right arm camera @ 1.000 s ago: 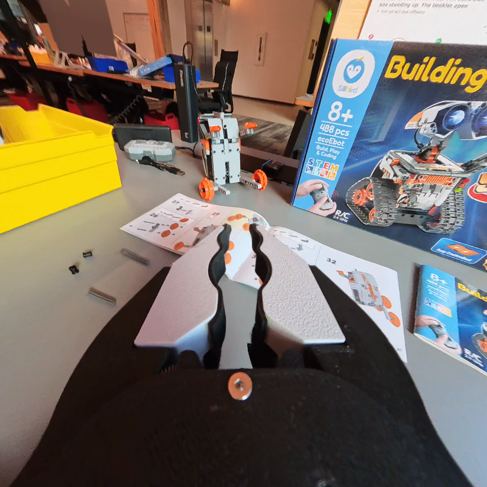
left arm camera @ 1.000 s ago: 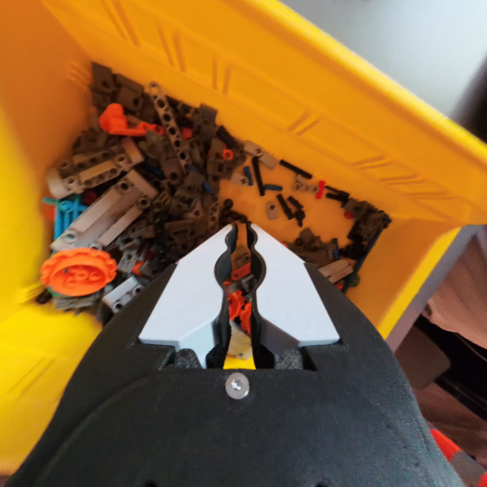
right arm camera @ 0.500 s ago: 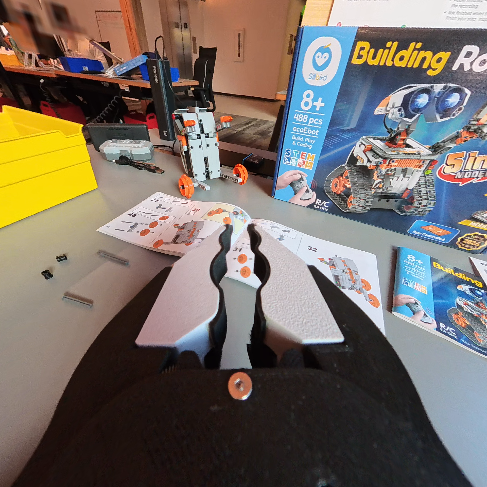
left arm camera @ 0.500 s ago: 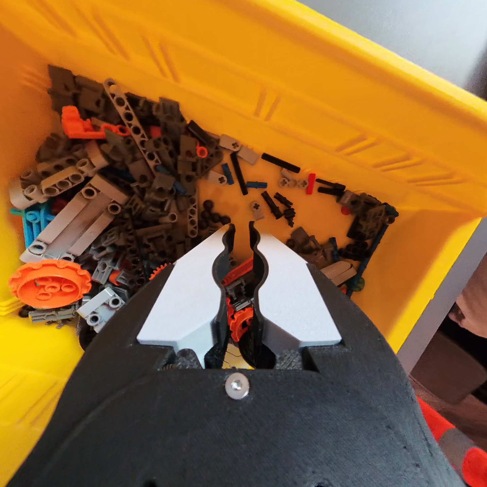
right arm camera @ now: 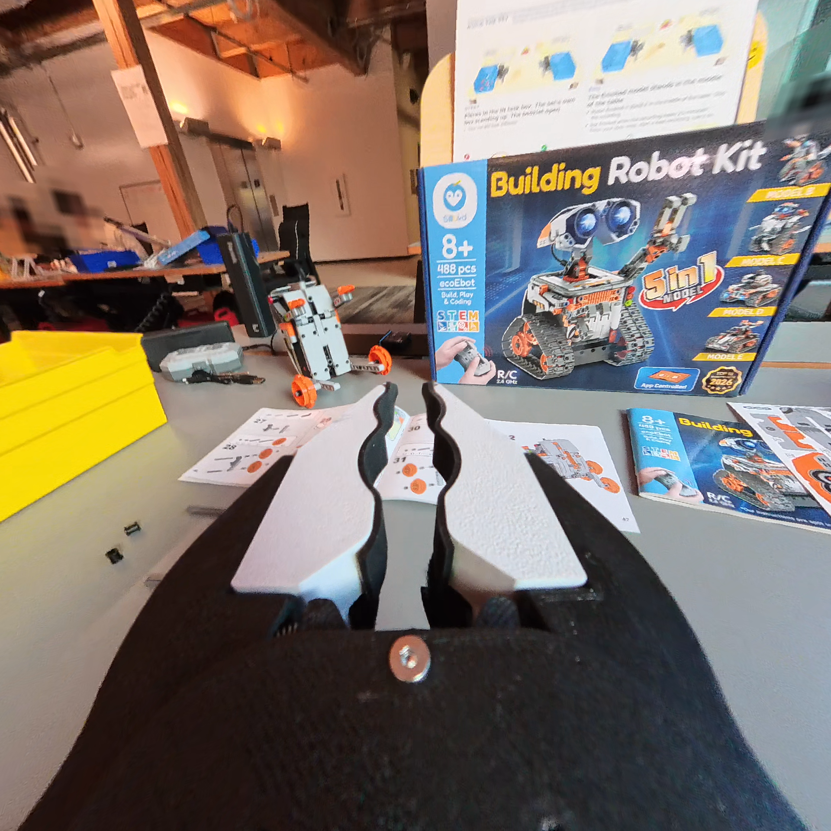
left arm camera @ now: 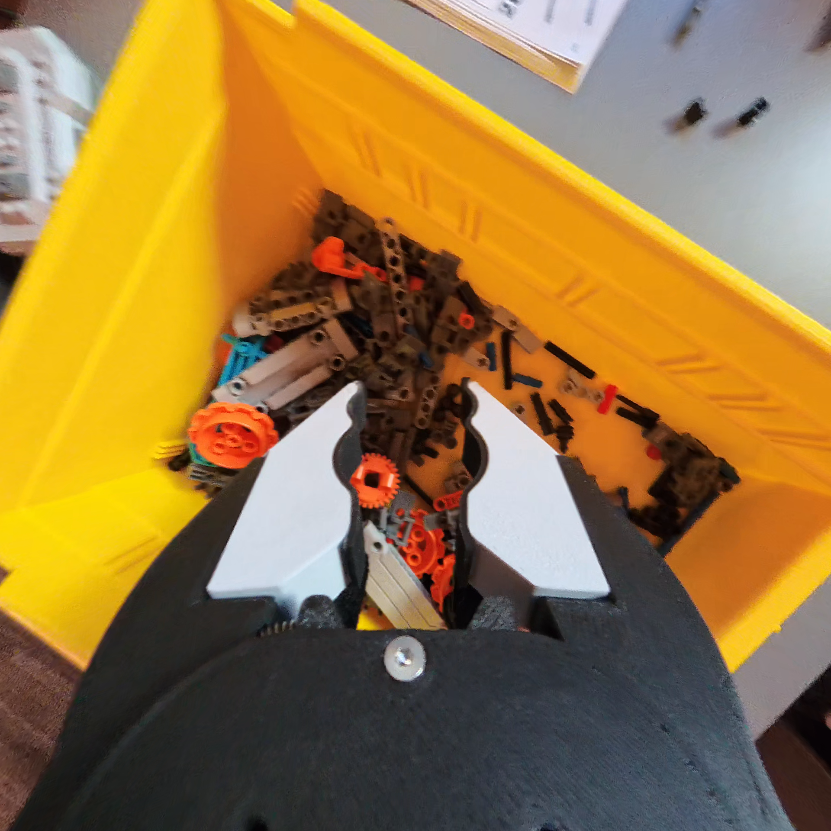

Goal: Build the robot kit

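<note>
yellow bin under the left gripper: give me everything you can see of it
The yellow bin looks like moulded plastic, open-topped, with tall sloping walls that carry short raised ribs in pairs. It sits on a grey table, near its edge. Its floor holds loose building pieces, mostly dark grey and black, piled toward one corner, plus an orange wheel and an orange gear. The left gripper hangs open above the pieces, touching none that I can see.
</note>
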